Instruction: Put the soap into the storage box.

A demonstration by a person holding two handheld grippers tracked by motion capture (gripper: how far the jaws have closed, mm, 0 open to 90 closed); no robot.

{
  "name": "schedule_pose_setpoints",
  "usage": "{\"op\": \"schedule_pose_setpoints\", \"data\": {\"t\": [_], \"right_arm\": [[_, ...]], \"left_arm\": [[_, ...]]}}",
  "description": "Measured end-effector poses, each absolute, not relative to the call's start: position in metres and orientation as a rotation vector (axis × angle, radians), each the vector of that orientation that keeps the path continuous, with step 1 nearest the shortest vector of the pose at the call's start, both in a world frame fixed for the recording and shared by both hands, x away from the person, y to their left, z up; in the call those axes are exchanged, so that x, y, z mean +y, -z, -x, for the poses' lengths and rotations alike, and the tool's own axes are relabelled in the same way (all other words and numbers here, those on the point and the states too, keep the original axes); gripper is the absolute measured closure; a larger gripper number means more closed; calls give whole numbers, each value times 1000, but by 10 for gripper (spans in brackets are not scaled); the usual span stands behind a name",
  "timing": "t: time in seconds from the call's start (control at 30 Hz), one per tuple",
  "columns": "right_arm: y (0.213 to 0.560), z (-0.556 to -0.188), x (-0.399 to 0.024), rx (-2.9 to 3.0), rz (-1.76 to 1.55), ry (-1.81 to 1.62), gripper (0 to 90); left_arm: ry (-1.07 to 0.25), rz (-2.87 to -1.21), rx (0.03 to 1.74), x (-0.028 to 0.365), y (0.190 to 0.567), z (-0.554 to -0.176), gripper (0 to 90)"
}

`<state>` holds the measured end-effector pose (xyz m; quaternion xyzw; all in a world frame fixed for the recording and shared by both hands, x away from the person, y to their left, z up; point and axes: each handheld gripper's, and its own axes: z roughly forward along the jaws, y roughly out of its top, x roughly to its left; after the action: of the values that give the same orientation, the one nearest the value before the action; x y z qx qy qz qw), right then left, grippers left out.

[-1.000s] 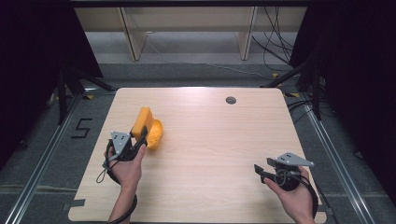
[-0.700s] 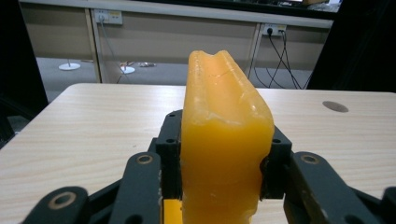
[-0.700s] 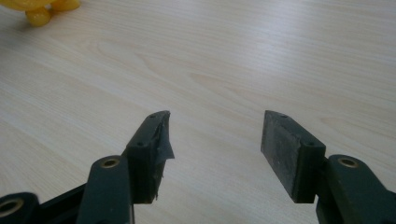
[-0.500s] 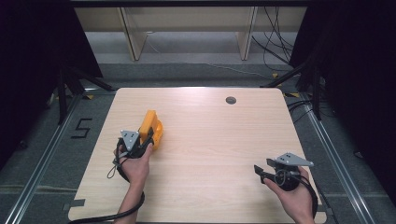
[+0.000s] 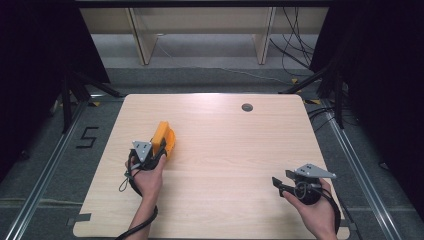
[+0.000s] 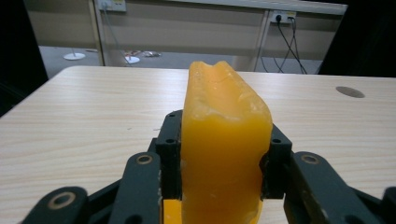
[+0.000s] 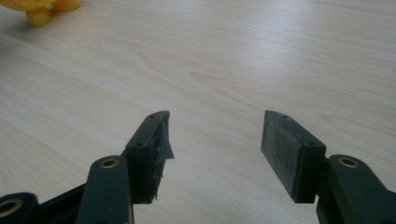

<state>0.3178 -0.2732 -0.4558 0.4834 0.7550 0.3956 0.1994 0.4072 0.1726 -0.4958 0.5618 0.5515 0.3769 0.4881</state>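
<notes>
A yellow-orange moulded plastic thing stands upright at the left of the wooden table. My left gripper is shut on it. In the left gripper view both black pads press its sides, and the yellow-orange thing rises tall between them. My right gripper hovers low over the table's front right, held by a hand. In the right gripper view the right gripper is open, with bare wood between its pads. A rounded bit of the yellow-orange thing shows far off at the top left.
A dark round hole sits in the table near its far edge. Light wooden shelf legs stand beyond the table. Black stands and cables flank both sides. A "5" is marked on the floor at left.
My left hand has carried the yellow-orange thing to the right and lower toward the table. The right hand and its gripper have stayed where they were.
</notes>
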Motion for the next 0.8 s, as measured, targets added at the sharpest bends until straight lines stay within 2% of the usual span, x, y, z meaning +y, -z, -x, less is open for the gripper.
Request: {"op": "schedule_pose_setpoints", "data": {"t": [0.37,0.57,0.8], "right_arm": [[456,-317,-272,2125,-1357,-1093,421],[457,-317,-272,2124,-1376,-1089,420],[457,-318,-271,2146,-1371,-1093,417]], "left_arm": [[-924,-1408,1330,174,495,-409,589],[-902,-1439,1302,177,486,-407,427],[-888,-1441,1290,182,477,-400,369]]}}
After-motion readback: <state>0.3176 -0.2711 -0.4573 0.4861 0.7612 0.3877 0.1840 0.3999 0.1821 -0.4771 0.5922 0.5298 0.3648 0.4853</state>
